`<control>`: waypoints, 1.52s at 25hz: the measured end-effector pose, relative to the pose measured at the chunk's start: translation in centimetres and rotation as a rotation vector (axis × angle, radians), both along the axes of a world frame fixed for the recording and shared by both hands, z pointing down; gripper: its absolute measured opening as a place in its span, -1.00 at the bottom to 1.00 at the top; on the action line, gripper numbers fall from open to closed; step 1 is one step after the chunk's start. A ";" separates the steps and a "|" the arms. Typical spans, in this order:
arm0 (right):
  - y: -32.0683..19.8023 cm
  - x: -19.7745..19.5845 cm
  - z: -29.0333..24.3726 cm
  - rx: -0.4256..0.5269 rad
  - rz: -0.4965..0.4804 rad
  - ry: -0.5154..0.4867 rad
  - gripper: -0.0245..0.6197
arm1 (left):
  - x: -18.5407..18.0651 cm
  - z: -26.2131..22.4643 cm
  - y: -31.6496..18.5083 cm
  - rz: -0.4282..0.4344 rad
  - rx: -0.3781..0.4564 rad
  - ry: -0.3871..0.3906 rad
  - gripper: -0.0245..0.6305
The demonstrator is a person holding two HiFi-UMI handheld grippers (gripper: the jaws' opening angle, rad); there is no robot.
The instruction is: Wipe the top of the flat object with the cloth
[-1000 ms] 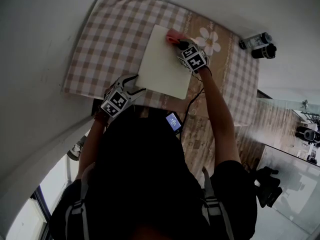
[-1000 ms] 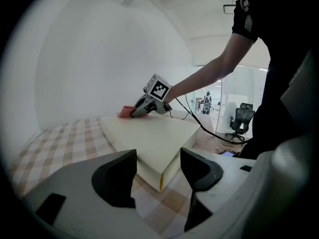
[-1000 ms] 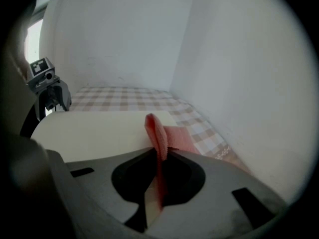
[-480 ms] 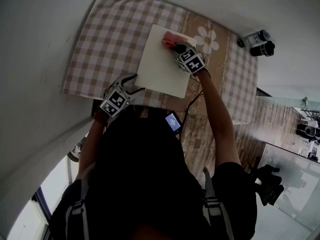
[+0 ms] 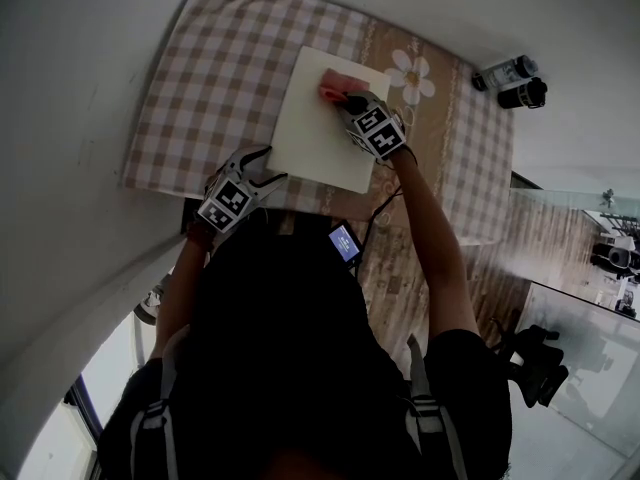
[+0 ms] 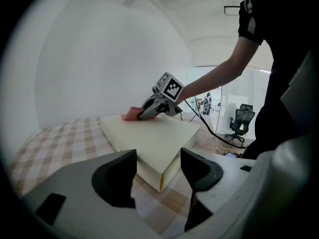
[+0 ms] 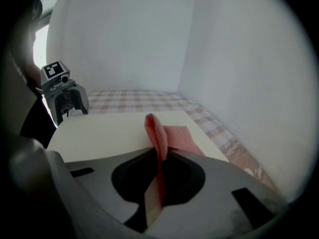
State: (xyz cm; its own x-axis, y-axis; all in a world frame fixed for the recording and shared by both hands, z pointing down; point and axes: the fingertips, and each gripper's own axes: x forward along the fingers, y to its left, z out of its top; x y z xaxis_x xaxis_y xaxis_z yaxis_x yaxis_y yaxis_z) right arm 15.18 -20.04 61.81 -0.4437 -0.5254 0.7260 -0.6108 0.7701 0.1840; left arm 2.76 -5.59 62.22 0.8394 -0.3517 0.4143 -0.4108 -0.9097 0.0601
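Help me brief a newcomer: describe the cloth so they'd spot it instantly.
On the checked table lies a cream slab. Near its far edge sits the cloth, pinched in the right tongs: the only solid pink thing there.

On the table (image 5: pixel 215 63), the flat object (image 5: pixel 315 133) bears the cloth (image 5: pixel 333 87).

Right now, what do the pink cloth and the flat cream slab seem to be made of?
The pink cloth: soft textile, matte; it folds limply and shows fine weave. The flat cream slab: perhaps foam or coated board, matte and smooth, thick with crisp edges.
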 end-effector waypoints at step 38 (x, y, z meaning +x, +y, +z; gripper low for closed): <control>8.4 -3.2 0.2 0.005 -0.047 -0.051 -0.87 | -0.3 0.0 0.4 0.020 0.031 -0.055 -0.03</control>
